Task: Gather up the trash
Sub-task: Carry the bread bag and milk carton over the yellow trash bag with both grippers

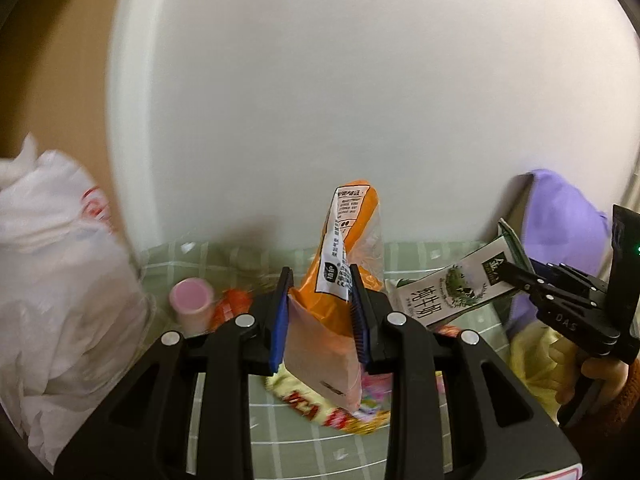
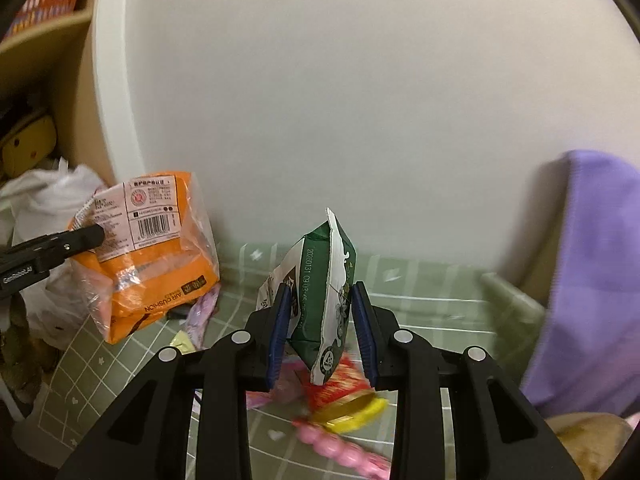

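Observation:
My left gripper (image 1: 320, 312) is shut on an orange plastic snack bag (image 1: 344, 264) and holds it up above the green checked tablecloth (image 1: 280, 420). The same bag shows at the left of the right wrist view (image 2: 160, 268), pinched by the left fingertips (image 2: 86, 236). My right gripper (image 2: 322, 332) is shut on a flattened green and white milk carton (image 2: 324, 288), held upright above the table. That carton (image 1: 456, 288) and the right gripper (image 1: 516, 276) show at the right of the left wrist view.
A white plastic bag (image 1: 60, 280) bulges at the left. On the cloth lie a pink cup (image 1: 192, 300), colourful wrappers (image 1: 340, 412), a red and yellow wrapper (image 2: 348, 400) and a pink beaded strip (image 2: 340, 448). A purple cloth (image 2: 592, 280) hangs right. A white wall stands behind.

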`<action>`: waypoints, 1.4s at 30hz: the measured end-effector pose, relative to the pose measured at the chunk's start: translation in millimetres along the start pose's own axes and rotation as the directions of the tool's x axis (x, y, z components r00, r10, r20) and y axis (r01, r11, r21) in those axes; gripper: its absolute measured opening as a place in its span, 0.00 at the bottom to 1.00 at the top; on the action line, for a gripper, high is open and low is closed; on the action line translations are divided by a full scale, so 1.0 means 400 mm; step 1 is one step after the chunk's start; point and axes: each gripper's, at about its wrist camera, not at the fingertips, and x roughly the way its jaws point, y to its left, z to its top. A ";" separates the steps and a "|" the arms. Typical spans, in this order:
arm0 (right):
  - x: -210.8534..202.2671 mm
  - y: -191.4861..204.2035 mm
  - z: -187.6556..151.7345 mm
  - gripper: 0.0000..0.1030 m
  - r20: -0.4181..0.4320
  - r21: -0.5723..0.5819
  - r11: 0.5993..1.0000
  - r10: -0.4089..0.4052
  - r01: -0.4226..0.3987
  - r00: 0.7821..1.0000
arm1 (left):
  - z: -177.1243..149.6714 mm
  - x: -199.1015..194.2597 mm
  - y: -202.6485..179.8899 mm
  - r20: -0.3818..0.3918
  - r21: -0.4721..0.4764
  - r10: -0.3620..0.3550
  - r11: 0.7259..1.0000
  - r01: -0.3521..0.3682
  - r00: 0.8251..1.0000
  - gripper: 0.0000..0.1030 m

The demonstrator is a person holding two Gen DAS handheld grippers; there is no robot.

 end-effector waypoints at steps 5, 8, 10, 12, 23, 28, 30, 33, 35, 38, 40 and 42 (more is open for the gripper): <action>-0.135 -0.080 -0.021 0.29 0.071 0.038 0.994 -0.109 0.107 0.991 | 0.024 0.013 -0.104 0.022 0.064 -0.079 0.995 0.078 0.997 0.25; -0.213 -0.127 -0.037 0.29 0.089 0.067 0.984 -0.171 0.165 0.981 | 0.039 0.026 -0.165 0.022 0.109 -0.132 0.986 0.129 0.991 0.25; -0.245 -0.149 -0.052 0.29 0.095 0.082 0.977 -0.204 0.197 0.974 | 0.042 0.028 -0.208 0.016 0.138 -0.182 0.974 0.178 0.983 0.25; -0.290 -0.180 -0.073 0.29 0.100 0.106 0.966 -0.247 0.237 0.964 | 0.044 0.034 -0.256 0.006 0.166 -0.232 0.960 0.228 0.973 0.25; -0.523 -0.311 -0.124 0.27 0.140 0.252 0.901 -0.396 0.354 0.908 | 0.053 0.046 -0.469 -0.023 0.282 -0.416 0.870 0.406 0.909 0.25; -0.541 -0.283 -0.120 0.27 0.111 0.252 0.890 -0.417 0.381 0.902 | 0.035 0.059 -0.505 -0.053 0.300 -0.442 0.848 0.437 0.895 0.25; -0.547 -0.279 -0.120 0.27 0.110 0.252 0.894 -0.406 0.370 0.907 | 0.030 0.071 -0.505 -0.063 0.292 -0.440 0.850 0.438 0.896 0.25; -0.543 -0.257 -0.105 0.27 0.126 0.229 0.907 -0.386 0.352 0.914 | 0.031 0.067 -0.494 -0.065 0.277 -0.430 0.859 0.431 0.900 0.25; -0.537 -0.233 -0.107 0.27 0.139 0.223 0.921 -0.354 0.319 0.925 | 0.026 0.064 -0.464 -0.066 0.265 -0.417 0.868 0.419 0.906 0.25; -0.489 -0.219 -0.125 0.27 0.127 0.232 0.940 -0.284 0.250 0.950 | 0.022 0.071 -0.424 -0.066 0.240 -0.387 0.888 0.391 0.920 0.25; -0.442 -0.198 -0.154 0.27 0.103 0.222 0.949 -0.249 0.222 0.963 | 0.013 0.082 -0.391 -0.074 0.214 -0.366 0.903 0.373 0.928 0.25; -0.377 -0.182 -0.196 0.27 0.049 0.214 0.955 -0.222 0.207 0.974 | -0.006 0.085 -0.364 -0.084 0.195 -0.348 0.913 0.358 0.934 0.25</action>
